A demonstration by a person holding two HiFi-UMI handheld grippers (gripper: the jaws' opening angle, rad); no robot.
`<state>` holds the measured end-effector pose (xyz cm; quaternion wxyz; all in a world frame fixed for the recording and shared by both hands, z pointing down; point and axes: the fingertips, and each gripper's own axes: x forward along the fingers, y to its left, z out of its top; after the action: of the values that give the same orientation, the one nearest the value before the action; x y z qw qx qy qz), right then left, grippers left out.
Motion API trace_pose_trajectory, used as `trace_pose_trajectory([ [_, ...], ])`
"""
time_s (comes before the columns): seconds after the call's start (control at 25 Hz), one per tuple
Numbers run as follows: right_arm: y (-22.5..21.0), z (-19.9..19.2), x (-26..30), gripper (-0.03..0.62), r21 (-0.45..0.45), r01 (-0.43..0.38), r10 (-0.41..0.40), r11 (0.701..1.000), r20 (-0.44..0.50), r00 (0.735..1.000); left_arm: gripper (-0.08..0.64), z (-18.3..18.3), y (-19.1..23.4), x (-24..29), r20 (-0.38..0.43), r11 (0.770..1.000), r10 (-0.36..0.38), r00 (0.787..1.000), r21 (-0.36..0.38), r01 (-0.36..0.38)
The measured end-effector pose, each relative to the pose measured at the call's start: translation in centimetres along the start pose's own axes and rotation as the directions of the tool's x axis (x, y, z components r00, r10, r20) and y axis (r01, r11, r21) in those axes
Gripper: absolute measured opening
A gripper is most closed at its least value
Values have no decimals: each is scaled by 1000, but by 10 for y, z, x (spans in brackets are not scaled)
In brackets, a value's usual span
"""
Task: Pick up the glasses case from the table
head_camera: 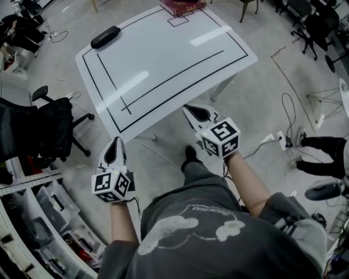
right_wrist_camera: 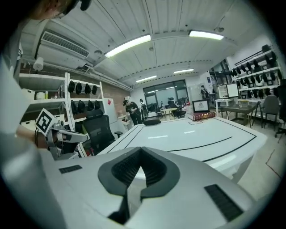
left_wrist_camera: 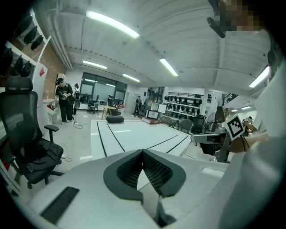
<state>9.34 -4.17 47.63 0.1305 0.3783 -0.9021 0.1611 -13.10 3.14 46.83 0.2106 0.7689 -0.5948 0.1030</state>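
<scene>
The black glasses case (head_camera: 105,36) lies at the far left corner of the white table (head_camera: 163,60), just outside its black outline. It also shows far off in the left gripper view as the case (left_wrist_camera: 115,119) and in the right gripper view as the case (right_wrist_camera: 152,121). My left gripper (head_camera: 114,150) hangs short of the table's near edge, shut and empty. My right gripper (head_camera: 196,113) is at the near edge, also shut with nothing held. From their own cameras, the left gripper (left_wrist_camera: 142,152) and the right gripper (right_wrist_camera: 141,150) show pads pressed together.
A red book (head_camera: 182,5) sits at the table's far edge. A black office chair (head_camera: 54,128) stands left of the table. Cables and a power strip (head_camera: 283,139) lie on the floor at right, beside a person's legs (head_camera: 324,147). Storage shelves (head_camera: 49,234) fill the lower left.
</scene>
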Motion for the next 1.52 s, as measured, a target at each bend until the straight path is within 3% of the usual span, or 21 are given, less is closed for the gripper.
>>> trace_pose_trajectory([
  [0.24, -63, 9, 26, 0, 5, -83, 83, 997, -38, 996, 2, 26, -25, 67, -6, 997, 68, 998, 45, -68],
  [0.44, -87, 23, 46, 0, -14, -124, 124, 992, -36, 992, 2, 38, -37, 92, -9, 994, 92, 996, 55, -91],
  [0.8, -96, 50, 81, 0, -23, -118, 118, 993, -9, 993, 2, 85, -21, 127, 57, 992, 16, 998, 127, -23],
  [0.96, -106, 68, 104, 0, -47, -96, 96, 994, -14, 995, 3, 99, 2, 155, 68, 994, -15, 998, 113, 7],
  [1.2, -117, 105, 155, 0, -62, -77, 76, 995, -12, 997, 2, 132, 38, 198, 57, 989, -87, 995, 123, 80],
  [1.52, -128, 150, 218, 0, -76, -50, 50, 996, 6, 999, 22, 184, 86, 255, 15, 965, -154, 988, 216, 147],
])
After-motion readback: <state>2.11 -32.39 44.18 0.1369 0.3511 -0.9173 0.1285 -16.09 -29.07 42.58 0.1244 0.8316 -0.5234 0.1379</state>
